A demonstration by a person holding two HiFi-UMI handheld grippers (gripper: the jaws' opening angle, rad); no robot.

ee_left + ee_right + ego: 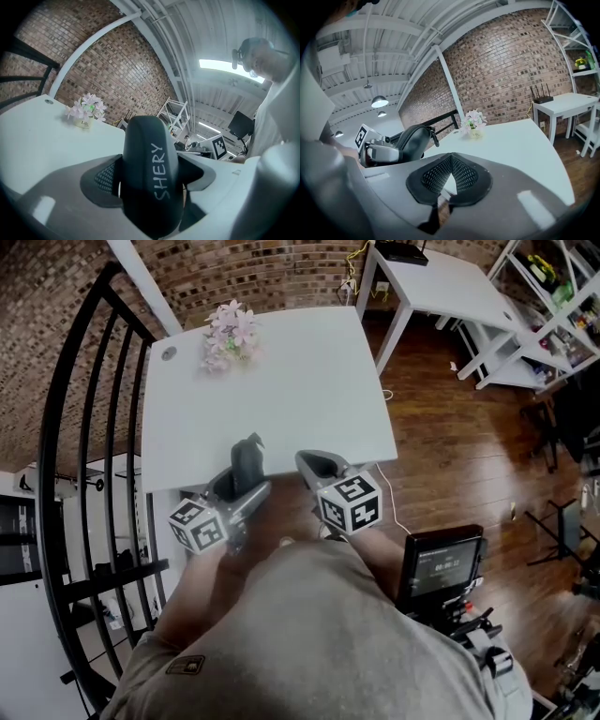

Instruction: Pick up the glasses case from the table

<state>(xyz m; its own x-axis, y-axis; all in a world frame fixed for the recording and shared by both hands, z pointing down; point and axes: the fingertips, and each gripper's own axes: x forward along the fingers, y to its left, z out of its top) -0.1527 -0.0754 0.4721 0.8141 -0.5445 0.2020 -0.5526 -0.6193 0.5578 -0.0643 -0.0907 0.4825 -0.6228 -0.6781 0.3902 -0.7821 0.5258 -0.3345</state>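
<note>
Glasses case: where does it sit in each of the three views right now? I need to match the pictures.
Head view: lower centre-left, the glasses case stands in the left gripper, by the near edge of the table.
Left gripper view: the glasses case fills the centre, clamped between the jaws.
Right gripper view: the glasses case is left of centre, seen side-on.
Shared landmark: the pink flowers at the table's far side.

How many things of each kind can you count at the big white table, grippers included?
Grippers: 2, the left gripper and the right gripper
Glasses case: 1, held in the left gripper
Bunch of flowers: 1
Total: 4
</note>
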